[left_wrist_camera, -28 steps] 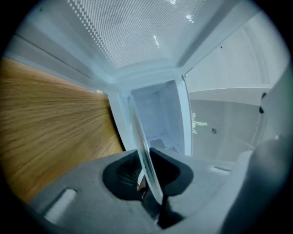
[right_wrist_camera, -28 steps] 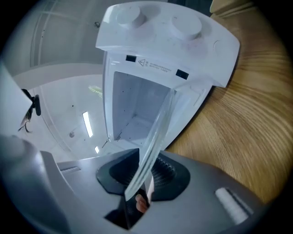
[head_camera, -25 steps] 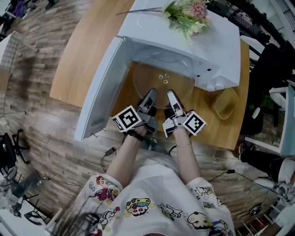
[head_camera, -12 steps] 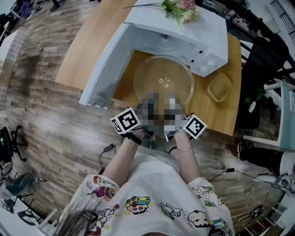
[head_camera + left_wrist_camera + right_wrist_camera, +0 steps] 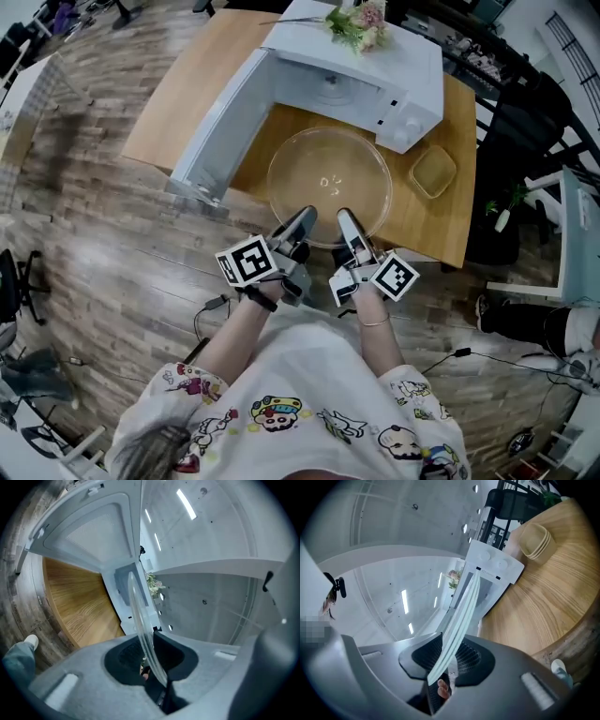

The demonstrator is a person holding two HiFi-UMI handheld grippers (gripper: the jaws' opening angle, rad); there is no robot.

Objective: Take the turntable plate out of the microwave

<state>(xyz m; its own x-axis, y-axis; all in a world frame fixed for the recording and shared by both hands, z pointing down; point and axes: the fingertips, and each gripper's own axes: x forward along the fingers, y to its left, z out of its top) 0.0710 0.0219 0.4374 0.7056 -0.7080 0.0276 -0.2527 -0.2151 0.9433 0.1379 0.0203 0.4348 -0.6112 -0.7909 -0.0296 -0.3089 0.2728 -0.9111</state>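
while our left claw (image 5: pixel 302 223) and right claw (image 5: pixel 345 223) were each closed tight on the near rim of the turntable plate (image 5: pixel 328 173), held level outside the open microwave (image 5: pixel 375 70) above the counter (image 5: pixel 187 84), we judged only a gentle, level set-down remained.

Microwave (image 5: pixel 375 66) interior mostly hidden under own top.

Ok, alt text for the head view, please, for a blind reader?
Seen from above, a person's left gripper and right gripper clamp the near rim of a clear turntable plate, outside the open microwave on a wooden table.
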